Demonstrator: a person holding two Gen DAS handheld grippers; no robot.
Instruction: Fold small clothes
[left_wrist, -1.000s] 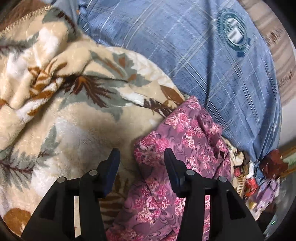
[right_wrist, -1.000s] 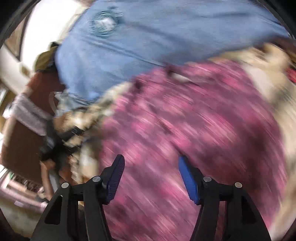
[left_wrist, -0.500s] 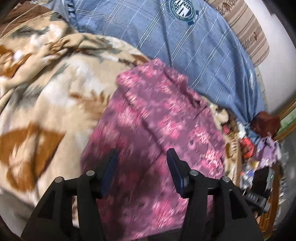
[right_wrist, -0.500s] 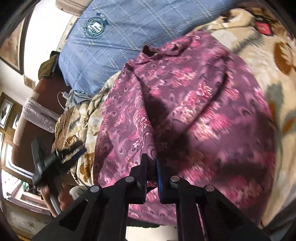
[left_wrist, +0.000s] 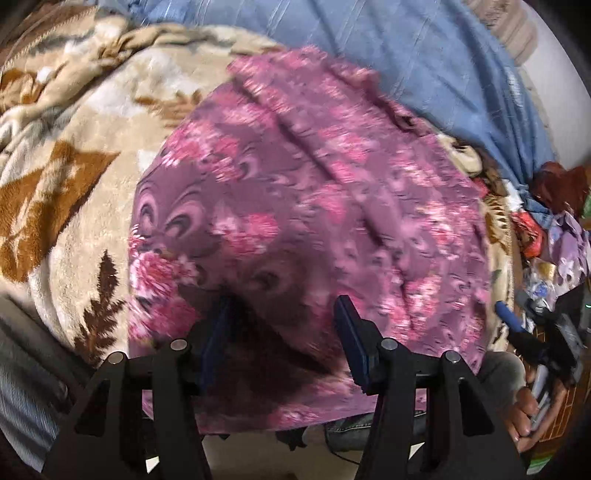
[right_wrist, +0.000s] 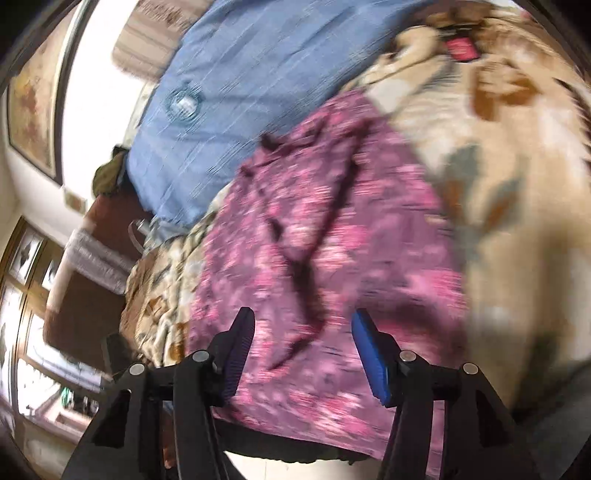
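Note:
A purple garment with pink flowers (left_wrist: 317, 206) lies spread on a beige leaf-patterned blanket (left_wrist: 74, 177), its near edge hanging over the bed's front. My left gripper (left_wrist: 282, 314) is open and empty just above the garment's near part. In the right wrist view the same garment (right_wrist: 317, 251) fills the middle, blurred, with a dark crease running down it. My right gripper (right_wrist: 303, 332) is open and empty over the garment's near edge.
A blue checked sheet (left_wrist: 424, 62) covers the far side of the bed, also in the right wrist view (right_wrist: 229, 96). A pile of mixed clothes and clutter (left_wrist: 546, 236) sits at the right. A person's hand with a gripper (left_wrist: 532, 398) shows low right. Dark wooden furniture (right_wrist: 85, 280) stands left.
My right gripper, shut on a fold of the purple garment half a second ago, has opened and let it go. The garment now lies more spread out. Both grippers have pulled back toward the bed's edge.

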